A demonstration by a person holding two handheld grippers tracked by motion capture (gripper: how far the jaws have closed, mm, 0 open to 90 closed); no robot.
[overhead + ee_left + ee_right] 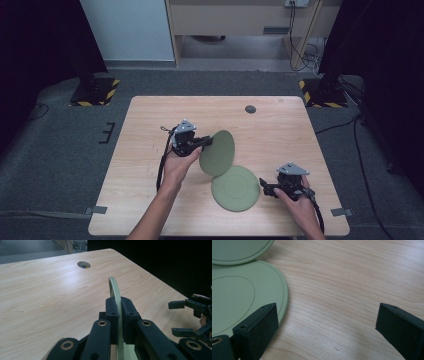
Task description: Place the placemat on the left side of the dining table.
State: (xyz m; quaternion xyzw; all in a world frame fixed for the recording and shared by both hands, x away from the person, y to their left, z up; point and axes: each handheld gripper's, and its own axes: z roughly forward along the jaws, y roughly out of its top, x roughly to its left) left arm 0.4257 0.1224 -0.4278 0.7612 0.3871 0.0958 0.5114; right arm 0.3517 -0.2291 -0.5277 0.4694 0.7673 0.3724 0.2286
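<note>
Two flat green round plates are on view. One plate (235, 187) lies flat on the wooden table (150, 120) near its front. The other plate (217, 152) is held tilted on edge above the table, its lower rim close to the flat one. My left gripper (207, 142) is shut on that tilted plate's rim; in the left gripper view the pads (112, 310) pinch the thin edge of the plate (113, 286). My right gripper (263, 187) rests on the table just right of the flat plate (237, 297) and stands open, nothing between its jaws (327, 322).
A round cable hole (250, 109) sits near the table's far edge. Two stand bases with yellow-black stripes (95, 92) (325, 92) flank the table's back corners on the grey floor. Bare wood stretches to the left and back.
</note>
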